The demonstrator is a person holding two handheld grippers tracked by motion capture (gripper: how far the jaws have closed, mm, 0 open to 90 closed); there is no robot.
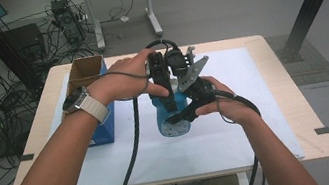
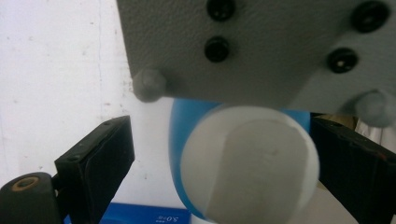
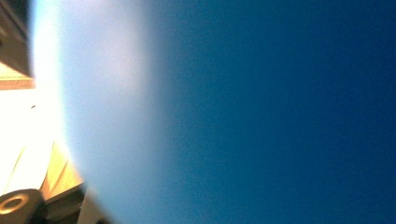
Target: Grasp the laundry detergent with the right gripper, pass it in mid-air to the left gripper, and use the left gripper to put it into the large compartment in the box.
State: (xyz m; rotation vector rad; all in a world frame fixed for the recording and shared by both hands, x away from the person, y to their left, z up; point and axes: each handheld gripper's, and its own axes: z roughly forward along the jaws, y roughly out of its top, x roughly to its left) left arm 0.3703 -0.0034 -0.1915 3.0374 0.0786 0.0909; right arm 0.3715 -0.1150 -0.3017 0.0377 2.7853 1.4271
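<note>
Blue plastic, the body of a bottle (image 1: 172,116), is being held upright near the middle of the white-covered surface (image 1: 259,122), just beside a blue box (image 1: 102,125) whose brown cardboard flaps are standing open. The bottle is being clamped at its side by the right gripper (image 1: 191,111), whose jaws are being kept pressed on the blue wall; in the right gripper view that wall (image 3: 261,112) is being seen so close that it is blurred. The left gripper (image 1: 164,90) is being held above the bottle, pointing down at its top. In the left gripper view its black jaws are being held apart on either side of the bottle's white cap (image 2: 250,163), with a gap showing between the left jaw and the cap; contact at the right jaw cannot be told. The grey three-cornered plate (image 2: 261,46) of the other gripper is being seen just above the cap.
</note>
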